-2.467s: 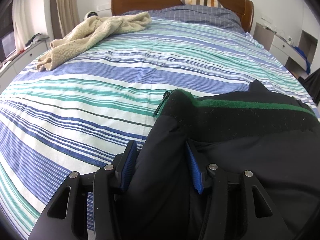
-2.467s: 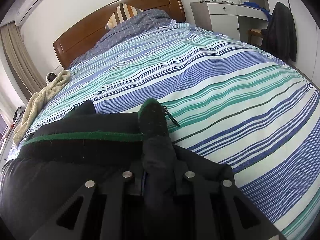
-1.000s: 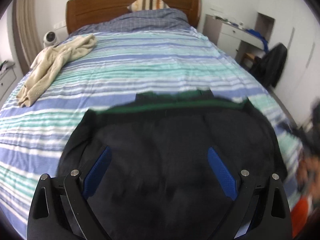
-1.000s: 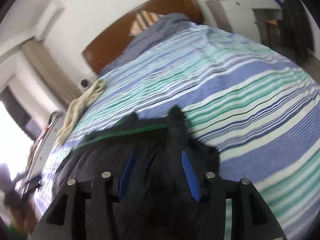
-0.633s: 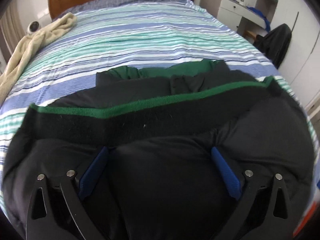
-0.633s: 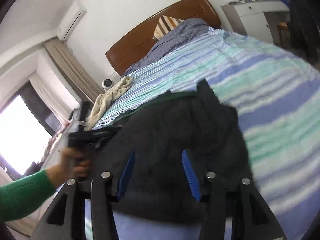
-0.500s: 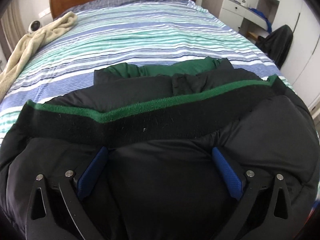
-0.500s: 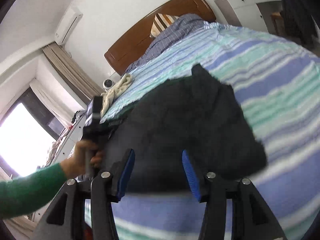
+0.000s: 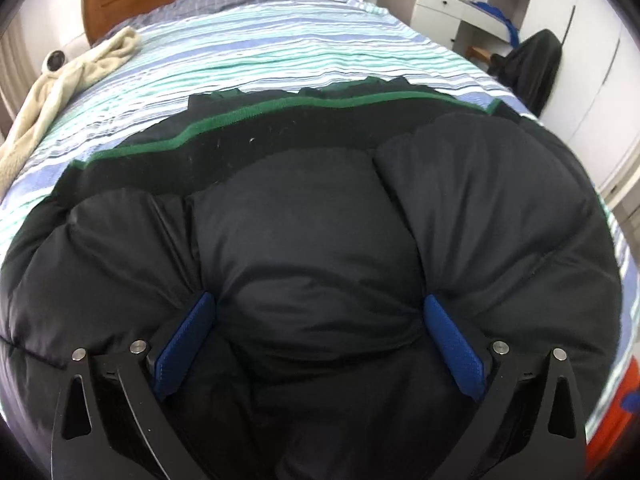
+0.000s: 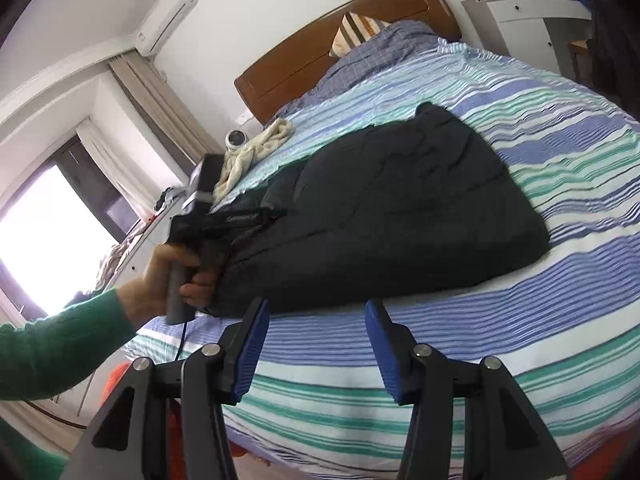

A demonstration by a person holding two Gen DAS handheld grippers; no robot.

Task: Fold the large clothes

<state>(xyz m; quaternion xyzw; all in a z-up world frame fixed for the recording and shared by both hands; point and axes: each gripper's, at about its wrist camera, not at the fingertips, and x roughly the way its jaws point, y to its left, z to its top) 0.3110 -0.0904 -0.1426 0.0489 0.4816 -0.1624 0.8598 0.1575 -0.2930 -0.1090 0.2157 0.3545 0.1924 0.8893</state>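
Both your grippers have let go of the black puffer jacket (image 10: 384, 216), now folded on the striped bed (image 10: 540, 332). Your left gripper (image 9: 320, 340) presses in wide open; your right gripper (image 10: 316, 344) hangs empty. More folding likely remains.

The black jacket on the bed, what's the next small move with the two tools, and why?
Probably bring the right tool back to the jacket's near edge. Its jaws hang open and empty over the striped bedcover, while the left tool, spread wide, presses into the puffy jacket, which lies half-folded and bulging.
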